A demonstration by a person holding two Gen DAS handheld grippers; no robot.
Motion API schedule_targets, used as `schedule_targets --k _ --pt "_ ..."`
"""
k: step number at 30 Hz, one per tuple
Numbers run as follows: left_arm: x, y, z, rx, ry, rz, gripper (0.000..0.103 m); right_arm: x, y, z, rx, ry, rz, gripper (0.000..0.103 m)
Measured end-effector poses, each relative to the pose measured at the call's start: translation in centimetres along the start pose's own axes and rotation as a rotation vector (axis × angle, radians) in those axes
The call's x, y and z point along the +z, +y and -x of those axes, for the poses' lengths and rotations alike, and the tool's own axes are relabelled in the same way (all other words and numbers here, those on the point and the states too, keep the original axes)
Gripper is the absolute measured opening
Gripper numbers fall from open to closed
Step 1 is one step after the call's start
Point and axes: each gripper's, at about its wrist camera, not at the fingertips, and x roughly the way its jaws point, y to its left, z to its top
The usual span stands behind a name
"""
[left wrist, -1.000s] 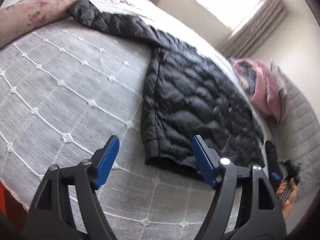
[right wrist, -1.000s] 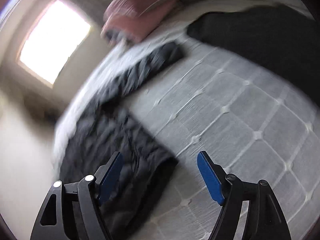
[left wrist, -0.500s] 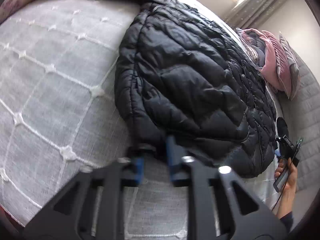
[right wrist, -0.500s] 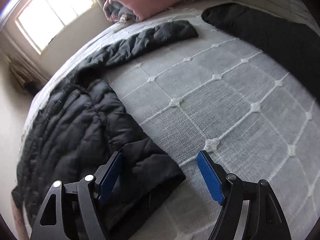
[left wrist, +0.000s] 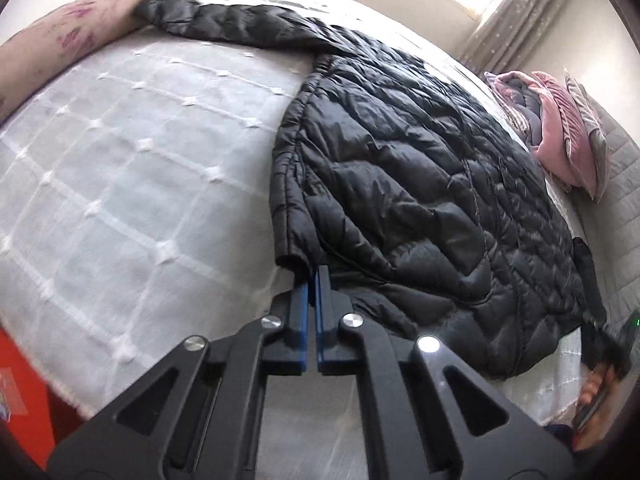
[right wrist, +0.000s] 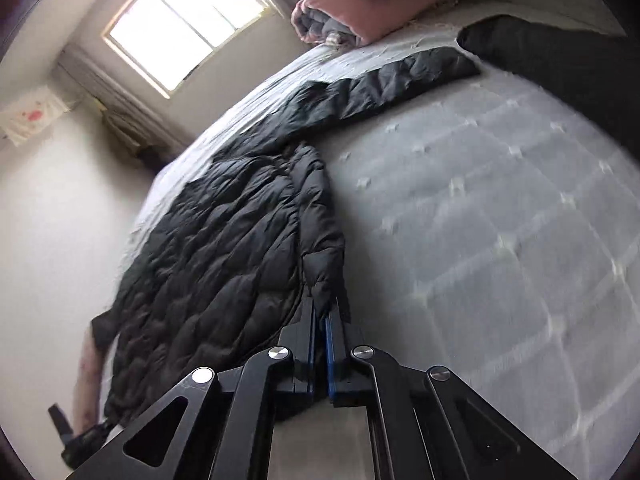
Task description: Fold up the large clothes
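Note:
A black quilted puffer jacket [left wrist: 420, 184] lies spread on the bed, one sleeve stretched out toward the far left. It also shows in the right wrist view [right wrist: 224, 248], with its other sleeve reaching to the upper right. My left gripper [left wrist: 312, 276] is shut on one bottom hem corner of the jacket. My right gripper [right wrist: 322, 312] is shut on the other bottom hem corner. Both corners are lifted a little off the bed.
The bed has a grey-white checked cover [left wrist: 120, 168]. A floral pillow [left wrist: 68, 36] lies at the far left. Folded pink bedding [left wrist: 556, 132] sits near the headboard, also in the right wrist view [right wrist: 372, 4]. A dark garment [right wrist: 560, 60] lies at the upper right. A window [right wrist: 184, 24] is behind.
Both grippers were open above the bed a second ago. Each moved down to a hem corner of the jacket and shut on it, the left first, then the right.

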Motion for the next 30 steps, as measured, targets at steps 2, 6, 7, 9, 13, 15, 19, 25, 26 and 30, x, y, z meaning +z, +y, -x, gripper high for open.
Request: schedule_targets --k 2,6,7,9,13,15,19,25,26,30 --pt "-0.6 0.8 2.1 0.013 -0.017 0.018 0.000 -1.3 0.0 1.6 0.047 -0.013 -0.006 0.003" --pt "-1.7 1.5 5.3 0.047 -0.060 0.013 0.000 -3.8 1.3 5.2 0.108 -0.046 -0.008 0.003" --pt "-2.0 1.8 6.0 0.031 -0.055 0.016 0.000 -4.3 1.7 5.9 0.097 -0.056 0.005 0.003" --pt "-2.1 1.9 6.6 0.012 -0.048 0.010 0.000 -5.7 2.1 7.3 0.081 -0.070 0.017 0.002" --pt "-1.0 2.5 6.0 -0.046 -0.015 0.027 0.002 -6.3 0.1 8.8 -0.047 -0.111 0.006 0.006" --pt "-0.7 3.3 5.6 -0.049 0.006 0.058 0.017 -5.5 -0.5 8.0 -0.006 -0.091 -0.038 0.007" --pt "0.4 2.0 3.8 -0.035 0.020 0.075 0.036 -5.2 1.9 7.6 0.003 -0.093 0.025 0.093" --pt "4.1 -3.0 1.7 -0.077 0.033 0.047 0.052 -1.6 5.9 3.4 0.071 -0.049 0.083 0.093" --pt "4.7 -4.0 1.2 -0.095 0.036 0.050 0.052 -0.3 6.6 1.9 0.088 -0.028 0.081 0.093" --pt "6.8 -9.2 -2.4 -0.162 0.068 -0.014 0.058 4.4 8.6 -3.2 0.062 0.008 0.111 0.093"
